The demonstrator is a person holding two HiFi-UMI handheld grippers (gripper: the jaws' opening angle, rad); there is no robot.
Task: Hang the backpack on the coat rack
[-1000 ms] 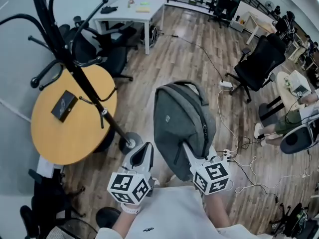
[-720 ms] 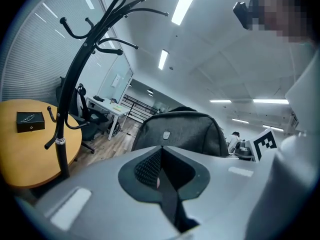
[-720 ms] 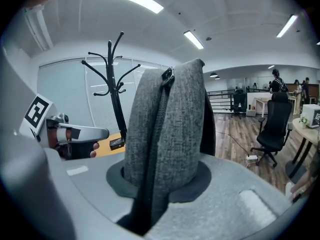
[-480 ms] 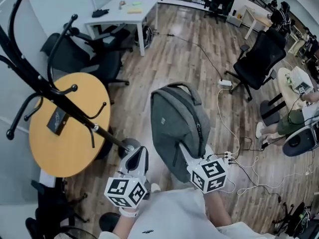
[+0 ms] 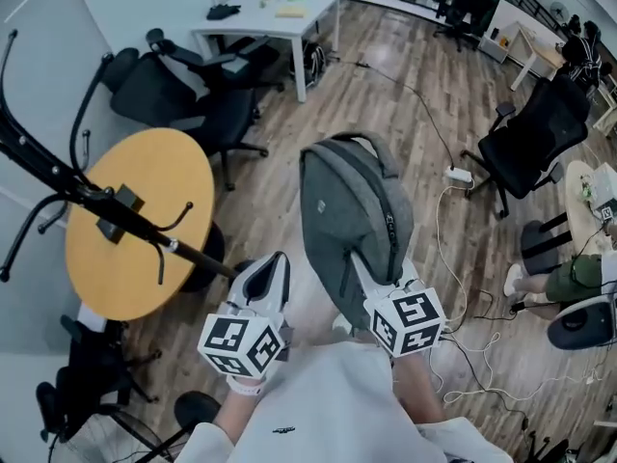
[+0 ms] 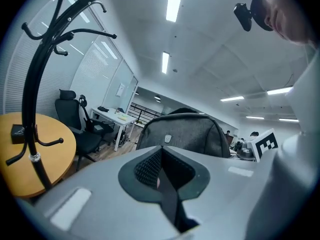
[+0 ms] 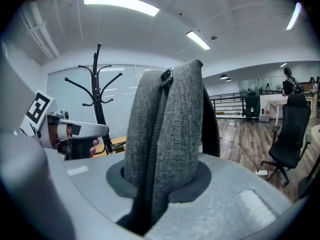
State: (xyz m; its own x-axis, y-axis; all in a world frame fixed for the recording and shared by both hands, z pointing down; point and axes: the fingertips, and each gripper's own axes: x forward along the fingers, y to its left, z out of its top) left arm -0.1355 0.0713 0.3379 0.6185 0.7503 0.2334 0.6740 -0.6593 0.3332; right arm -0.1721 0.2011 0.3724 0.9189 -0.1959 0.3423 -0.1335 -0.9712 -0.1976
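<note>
The right gripper (image 5: 361,266) was clamped on the edge of the grey backpack (image 5: 349,205), holding it up above the wooden floor (image 5: 386,95). Just beside it, the left gripper (image 5: 274,264) had its jaws together, with nothing between them. The black coat rack (image 5: 106,205) was off to the left, apart from the backpack, by a round yellow table (image 5: 145,162). Farther off stood a white desk (image 5: 280,13).

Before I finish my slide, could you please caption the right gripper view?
The right hand-held gripper clamps a grey backpack, with the coat rack standing behind.
</note>
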